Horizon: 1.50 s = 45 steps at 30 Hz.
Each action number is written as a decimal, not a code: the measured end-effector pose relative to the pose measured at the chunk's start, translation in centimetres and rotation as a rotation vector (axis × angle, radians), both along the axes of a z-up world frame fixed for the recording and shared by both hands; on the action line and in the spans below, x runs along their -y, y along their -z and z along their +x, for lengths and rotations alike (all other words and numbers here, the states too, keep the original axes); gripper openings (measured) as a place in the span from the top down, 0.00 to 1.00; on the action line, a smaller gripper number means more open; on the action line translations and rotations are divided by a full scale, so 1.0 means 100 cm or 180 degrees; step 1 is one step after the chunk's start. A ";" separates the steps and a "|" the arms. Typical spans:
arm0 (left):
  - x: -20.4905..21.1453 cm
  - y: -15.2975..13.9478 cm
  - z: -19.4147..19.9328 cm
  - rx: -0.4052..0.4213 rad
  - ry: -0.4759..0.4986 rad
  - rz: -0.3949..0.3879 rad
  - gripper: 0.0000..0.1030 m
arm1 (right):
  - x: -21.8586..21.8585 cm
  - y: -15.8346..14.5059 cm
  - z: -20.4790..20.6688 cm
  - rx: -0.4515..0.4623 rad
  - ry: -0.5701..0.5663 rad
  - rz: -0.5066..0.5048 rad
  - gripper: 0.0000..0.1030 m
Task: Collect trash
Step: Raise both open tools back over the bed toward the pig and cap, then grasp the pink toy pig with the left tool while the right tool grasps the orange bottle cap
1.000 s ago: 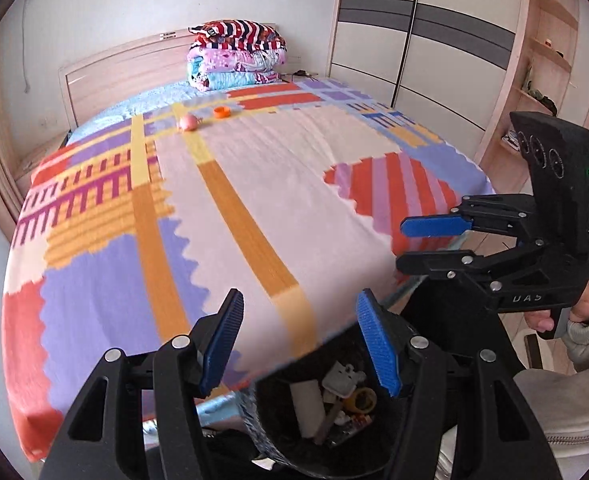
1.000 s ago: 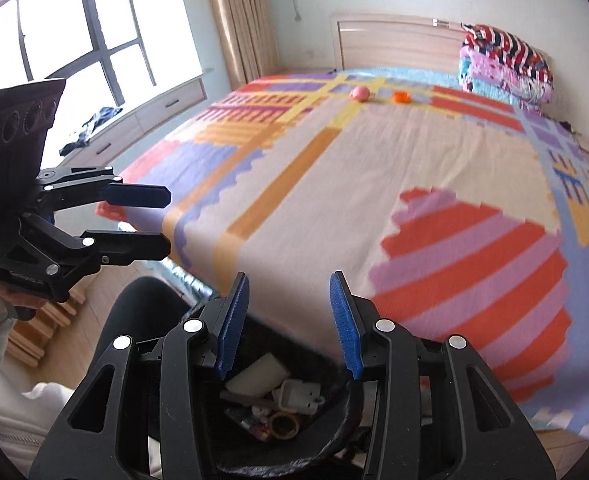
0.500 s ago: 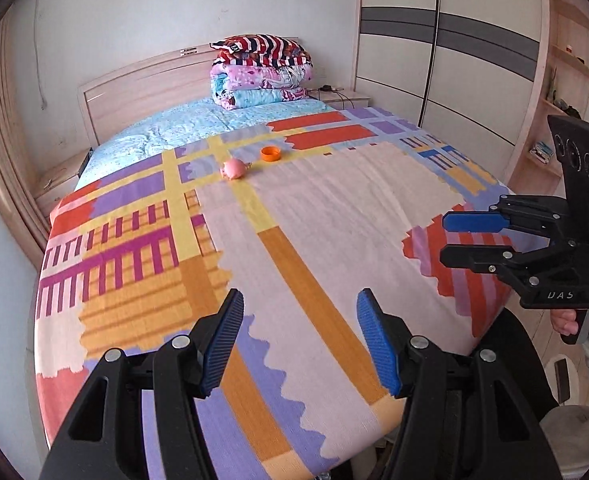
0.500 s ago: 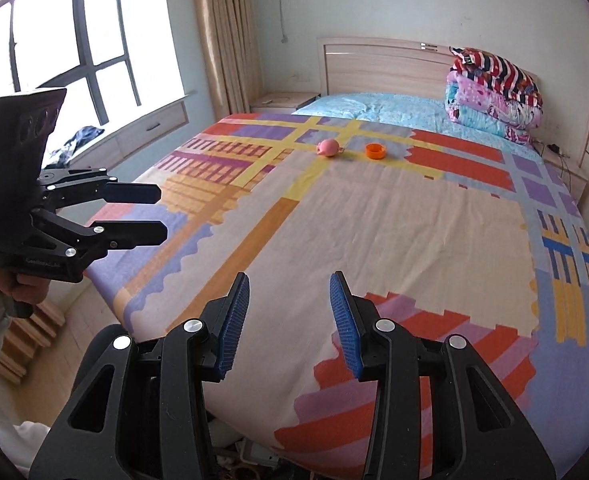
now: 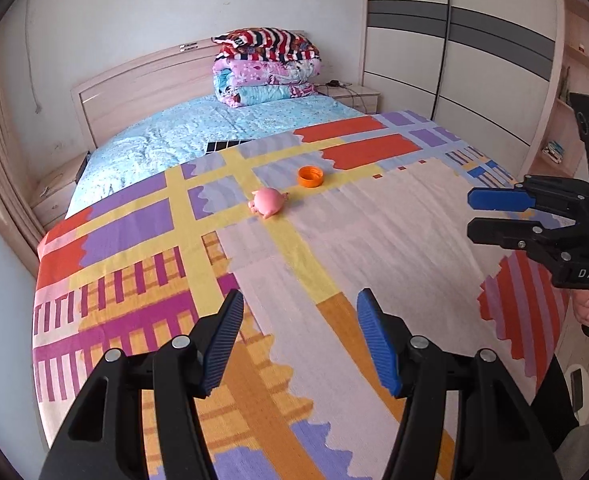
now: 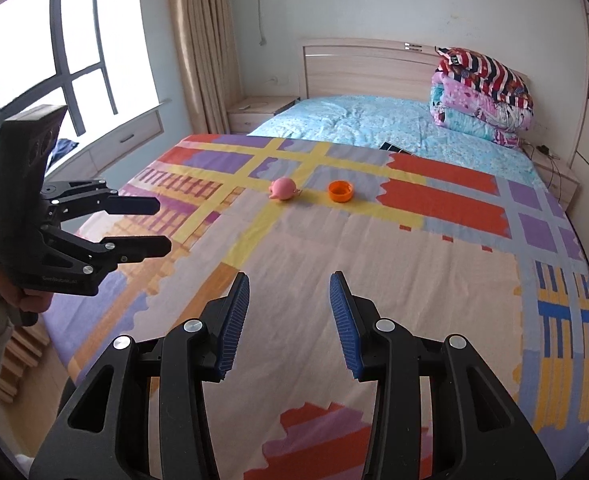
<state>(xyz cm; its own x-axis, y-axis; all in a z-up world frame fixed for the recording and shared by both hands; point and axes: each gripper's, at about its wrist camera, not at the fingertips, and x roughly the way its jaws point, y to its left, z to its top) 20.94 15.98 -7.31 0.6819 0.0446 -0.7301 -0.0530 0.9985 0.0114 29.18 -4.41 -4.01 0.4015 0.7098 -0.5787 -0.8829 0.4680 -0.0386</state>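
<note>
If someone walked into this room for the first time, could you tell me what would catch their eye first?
Most likely the brightly patterned patchwork bedspread covering most of the bed, with a small pink pig-shaped toy and an orange plastic bottle cap lying side by side near its middle. Next, the stack of folded colourful quilts against the wooden headboard.

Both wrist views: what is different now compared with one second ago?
Both grippers, left gripper and right gripper, have moved away from the dark trash bin, now out of view, forward over the bed toward the pink toy and orange cap. Both stay open and empty; toy and cap have not moved.
</note>
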 end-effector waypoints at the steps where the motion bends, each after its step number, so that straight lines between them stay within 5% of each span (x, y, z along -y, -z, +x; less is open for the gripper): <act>1: -0.004 0.002 0.005 -0.0007 0.0003 -0.0022 0.45 | -0.006 -0.001 0.005 0.0011 0.0024 -0.0021 0.59; 14: -0.032 0.008 0.071 -0.0016 0.0079 -0.0088 0.45 | -0.062 0.001 0.059 -0.0008 0.0097 -0.0165 0.59; 22: -0.055 0.020 0.110 -0.0094 0.0141 -0.0392 0.47 | -0.092 0.017 0.103 -0.0262 0.0061 -0.0266 0.60; 25: -0.063 0.022 0.120 -0.0127 0.0146 -0.0542 0.51 | -0.100 0.017 0.106 -0.0168 0.0014 -0.0322 0.59; 28: -0.065 0.026 0.128 -0.0188 0.0060 -0.0433 0.55 | -0.108 0.017 0.102 0.0092 0.0007 -0.0455 0.60; 37: -0.068 0.042 0.147 -0.0277 0.0172 -0.0682 0.65 | -0.123 0.026 0.121 -0.0175 -0.0091 -0.0501 0.60; 45: -0.070 0.043 0.148 -0.0282 0.0172 -0.0831 0.73 | -0.125 0.025 0.117 -0.0056 -0.0069 -0.0540 0.64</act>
<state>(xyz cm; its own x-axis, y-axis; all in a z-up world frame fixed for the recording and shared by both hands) 35.75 22.96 -11.63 0.6111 -0.1876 -0.7690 -0.0099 0.9696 -0.2443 40.91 8.05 -6.54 0.3760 0.6097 -0.6978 -0.8939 0.4369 -0.0999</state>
